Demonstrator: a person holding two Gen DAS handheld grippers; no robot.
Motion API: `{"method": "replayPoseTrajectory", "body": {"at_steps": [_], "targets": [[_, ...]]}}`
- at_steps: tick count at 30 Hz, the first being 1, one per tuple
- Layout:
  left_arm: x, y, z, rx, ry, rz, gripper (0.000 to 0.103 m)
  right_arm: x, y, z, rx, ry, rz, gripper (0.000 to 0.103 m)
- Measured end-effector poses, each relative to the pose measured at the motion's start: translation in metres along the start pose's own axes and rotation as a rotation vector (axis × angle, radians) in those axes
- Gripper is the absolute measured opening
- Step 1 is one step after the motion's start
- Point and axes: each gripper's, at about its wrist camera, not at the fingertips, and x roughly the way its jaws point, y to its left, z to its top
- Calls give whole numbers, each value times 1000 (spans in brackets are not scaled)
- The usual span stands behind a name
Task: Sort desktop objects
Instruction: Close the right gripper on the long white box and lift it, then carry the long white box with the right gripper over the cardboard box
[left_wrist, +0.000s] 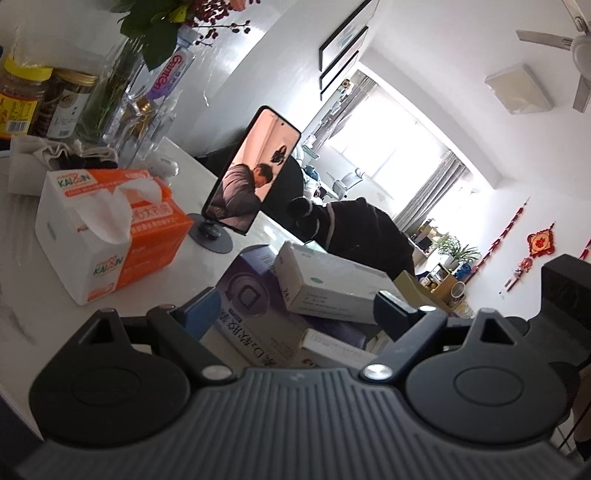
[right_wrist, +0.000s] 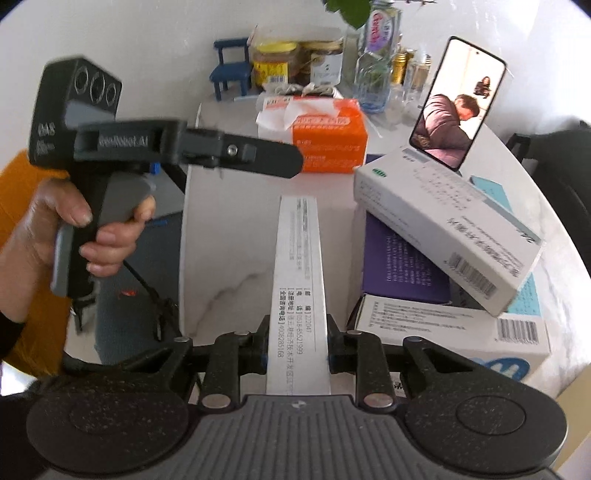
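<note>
The right gripper (right_wrist: 297, 354) has its jaws clamped on a long narrow white box (right_wrist: 298, 280) w/ printed text on its upper face; the box runs straight fwd from the fingers over the white marble tabletop (right_wrist: 229, 266), far end free. Just right of it sits a heap of med boxes — a flat white box w/ barcode (right_wrist: 454, 332) at the bottom front, a purple box (right_wrist: 402, 266) behind it, and a big white box (right_wrist: 443, 221) lying tilted across the top. The left gripper (left_wrist: 291, 314) has jaws wide apart, nothing between the blue finger pads (left_wrist: 201, 310); in its own view it hovers over the same heap (purple box (left_wrist: 255, 295), white box (left_wrist: 328, 280) angled on it). In the right wrist view it shows from the side, up at left, held by a hand (right_wrist: 74, 232) on its pistol grip, orange sleeve behind. Further out: an orange-and-white tissue pack (right_wrist: 325, 133) w/ a tissue sticking up, a phone (right_wrist: 458, 103) on a stand w/ its screen lit — round black base (left_wrist: 210, 236) visible from the left cam. At the back edge are jars (right_wrist: 295, 61), a glass vase w/ greenery (right_wrist: 373, 77) and a small blue toy chair (right_wrist: 231, 68).
</note>
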Motion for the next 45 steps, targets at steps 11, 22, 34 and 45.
{"method": "replayPoseTrajectory", "body": {"at_steps": [11,22,34,45], "targets": [[-14,-12,-5,45,27,-29,91,-41,-10,6,41,-53,-31,27],[0,-35,-19,83,85,-103,92,-94,-24,8,113,-147,-78,27],[36,-73,-21,140,137,-224,92,-152,-81,-27,314,-231,-252,28],[49,-88,-18,157,158,-262,92,-183,-136,-80,495,-269,-359,28]]}}
